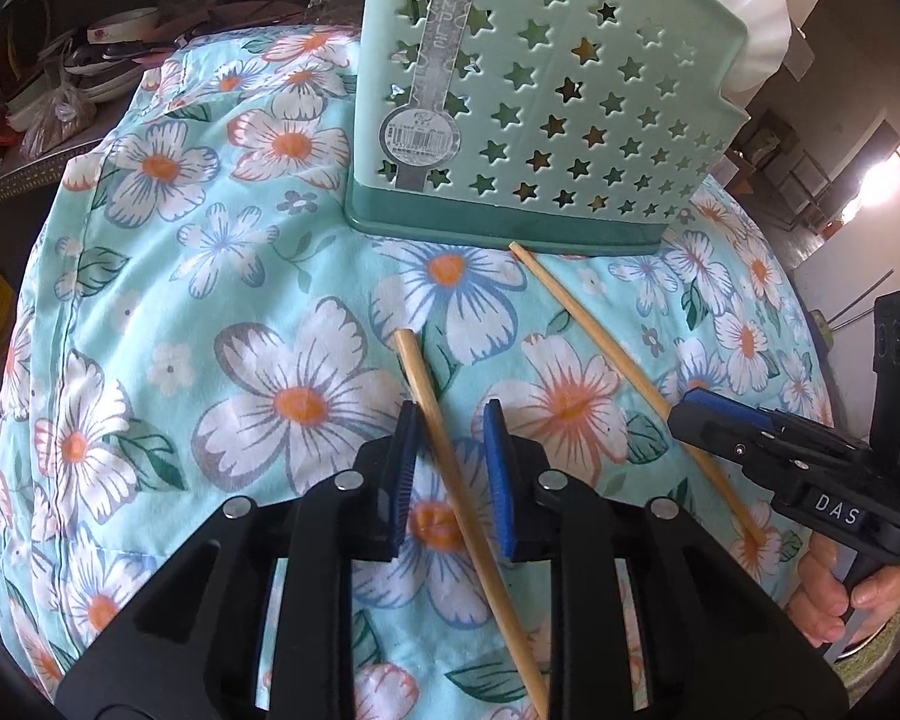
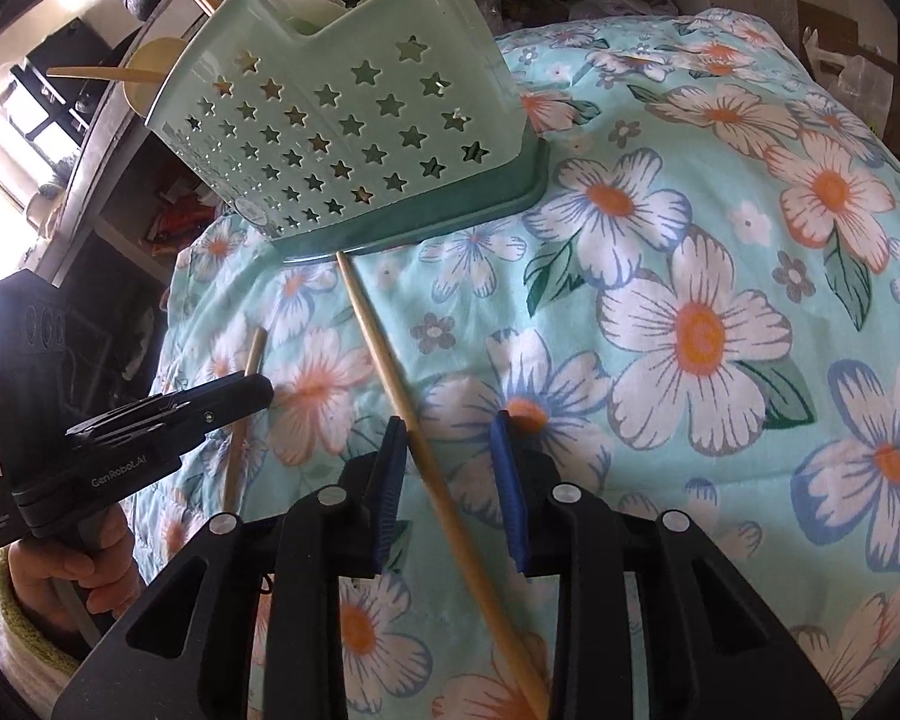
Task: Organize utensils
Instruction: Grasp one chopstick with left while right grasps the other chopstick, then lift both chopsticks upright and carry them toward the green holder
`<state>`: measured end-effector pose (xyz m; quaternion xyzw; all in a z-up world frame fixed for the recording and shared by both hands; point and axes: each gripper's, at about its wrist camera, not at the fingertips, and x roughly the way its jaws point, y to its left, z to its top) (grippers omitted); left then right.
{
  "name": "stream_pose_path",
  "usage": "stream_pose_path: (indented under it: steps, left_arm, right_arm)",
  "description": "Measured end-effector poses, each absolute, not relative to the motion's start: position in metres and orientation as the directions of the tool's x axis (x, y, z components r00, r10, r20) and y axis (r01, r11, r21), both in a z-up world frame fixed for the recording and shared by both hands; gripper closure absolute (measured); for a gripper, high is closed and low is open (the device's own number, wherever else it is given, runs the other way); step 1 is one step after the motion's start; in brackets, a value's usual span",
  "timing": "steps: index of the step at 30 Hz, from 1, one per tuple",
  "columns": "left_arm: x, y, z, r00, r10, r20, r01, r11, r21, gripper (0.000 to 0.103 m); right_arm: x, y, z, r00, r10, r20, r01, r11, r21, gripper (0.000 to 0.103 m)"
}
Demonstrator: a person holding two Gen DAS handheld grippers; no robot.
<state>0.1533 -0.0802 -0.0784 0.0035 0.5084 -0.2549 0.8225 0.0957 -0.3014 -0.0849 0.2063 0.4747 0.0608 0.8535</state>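
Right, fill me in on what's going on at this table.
A person holds a gripper in each hand over a floral tablecloth. The left gripper, open, straddles one wooden chopstick; the right gripper, open, straddles the other chopstick, whose tip reaches the base of the green star-punched utensil holder. Both chopsticks lie flat, not yet gripped. The holder already contains some utensils.

A pale mint-green holder [image 1: 570,120] pierced with star cut-outs on a darker teal base stands on a turquoise cloth [image 1: 210,300] printed with white, orange-centred flowers, where tan wooden chopsticks [image 1: 450,462] lie between black grippers' blue pads [image 1: 498,474].
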Motion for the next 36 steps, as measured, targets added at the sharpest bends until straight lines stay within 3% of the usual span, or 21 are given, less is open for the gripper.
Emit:
stream_pose_path:
  steps: [2,8,21,25,27,29,36]
  left_arm:
    - [0.153,-0.082,-0.078,0.365,-0.404,-0.839,0.422,0.875,-0.237,0.093]
    - [0.144,-0.086,-0.077,0.379,-0.390,-0.839,0.434,0.876,-0.211,0.098]
    - [0.125,-0.080,-0.076,0.391,-0.352,-0.851,0.425,0.889,-0.172,0.098]
    - [0.124,-0.080,-0.070,0.400,-0.358,-0.844,0.433,0.885,-0.170,0.095]
    - [0.124,-0.079,-0.069,0.399,-0.356,-0.845,0.427,0.888,-0.172,0.089]
    - [0.121,-0.079,-0.067,0.404,-0.353,-0.844,0.431,0.887,-0.165,0.083]
    - [0.114,-0.089,-0.073,0.424,-0.302,-0.854,0.464,0.882,-0.082,0.081]
  right_arm:
    - [0.096,-0.299,-0.085,0.544,0.308,-0.780,0.085,0.905,0.417,0.093]
    - [0.087,-0.299,-0.084,0.558,0.302,-0.773,0.090,0.904,0.419,0.094]
    - [0.069,-0.320,-0.083,0.559,0.357,-0.748,0.118,0.859,0.498,0.098]
    - [0.067,-0.327,-0.077,0.568,0.369,-0.735,0.109,0.852,0.512,0.093]
    - [0.066,-0.333,-0.075,0.572,0.373,-0.731,0.113,0.846,0.521,0.080]
    - [0.066,-0.335,-0.075,0.567,0.376,-0.734,0.108,0.849,0.518,0.074]
    - [0.081,-0.319,-0.079,0.522,0.376,-0.766,0.068,0.877,0.476,0.074]
